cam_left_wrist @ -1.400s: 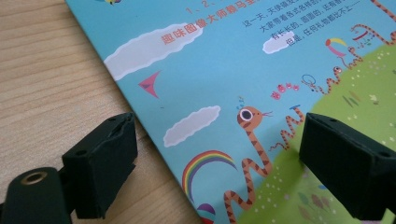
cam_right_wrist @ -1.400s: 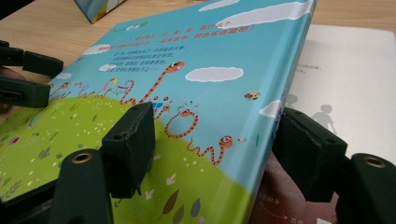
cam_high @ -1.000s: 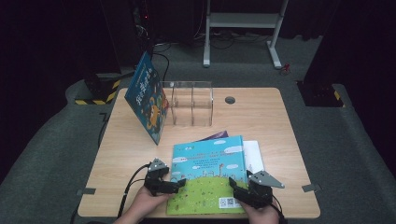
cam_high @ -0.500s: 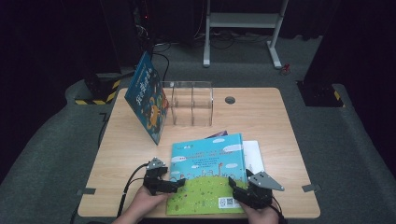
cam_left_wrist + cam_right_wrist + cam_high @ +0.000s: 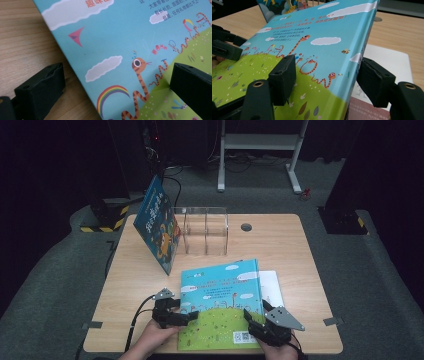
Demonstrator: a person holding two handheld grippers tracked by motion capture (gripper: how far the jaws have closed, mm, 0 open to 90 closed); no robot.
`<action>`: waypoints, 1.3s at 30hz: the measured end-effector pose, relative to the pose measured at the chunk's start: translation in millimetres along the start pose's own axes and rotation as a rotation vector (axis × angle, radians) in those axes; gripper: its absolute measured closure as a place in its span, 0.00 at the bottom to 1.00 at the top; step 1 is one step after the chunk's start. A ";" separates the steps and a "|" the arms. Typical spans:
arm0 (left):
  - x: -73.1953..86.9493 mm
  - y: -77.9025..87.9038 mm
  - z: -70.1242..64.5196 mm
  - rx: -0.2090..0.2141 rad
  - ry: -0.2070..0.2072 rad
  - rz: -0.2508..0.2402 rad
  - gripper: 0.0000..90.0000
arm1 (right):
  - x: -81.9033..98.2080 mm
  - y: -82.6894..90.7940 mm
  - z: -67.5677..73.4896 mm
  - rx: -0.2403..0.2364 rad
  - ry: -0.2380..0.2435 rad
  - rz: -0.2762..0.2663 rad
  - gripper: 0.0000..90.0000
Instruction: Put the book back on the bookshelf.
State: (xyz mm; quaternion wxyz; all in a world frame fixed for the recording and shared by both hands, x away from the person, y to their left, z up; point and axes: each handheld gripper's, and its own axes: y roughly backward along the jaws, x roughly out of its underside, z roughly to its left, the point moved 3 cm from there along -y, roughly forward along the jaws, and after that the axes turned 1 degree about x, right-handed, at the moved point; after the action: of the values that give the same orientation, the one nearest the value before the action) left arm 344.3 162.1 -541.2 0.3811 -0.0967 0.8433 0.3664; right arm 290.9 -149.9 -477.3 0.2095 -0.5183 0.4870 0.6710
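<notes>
Your left tongs [image 5: 192, 315] open, straddling picture book [image 5: 222, 300] left edge. Right tongs [image 5: 250, 316] open round its right edge, jaws not pressing. Bk on counter [image 5: 280, 245].

The large flat picture book with a sky-blue and grass-green cover [image 5: 222, 302] carries several lines of small dark Chinese print on the blue, just ahead of the right gripper's [image 5: 324, 82] jaws, too small to read with certainty. Orange characters "趣味" stand at its top edge, beyond the left gripper [image 5: 117, 85]. A black-and-white QR code [image 5: 242, 337] sits on the green, just beside the right gripper. The upright blue book [image 5: 160, 227], far ahead of the left gripper, bears yellow Chinese title characters, illegible.
</notes>
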 end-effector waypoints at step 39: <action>-2.7 48.4 -12.5 -0.135 -0.109 -0.193 0.22 | -15.6 -6.9 11.6 -0.020 0.067 -0.099 0.41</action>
State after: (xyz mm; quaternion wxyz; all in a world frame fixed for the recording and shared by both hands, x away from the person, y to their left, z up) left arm 317.6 187.7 -507.5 0.4525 -0.1828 0.7815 0.3887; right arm 296.5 -133.2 -466.4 0.2208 -0.5661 0.4608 0.6469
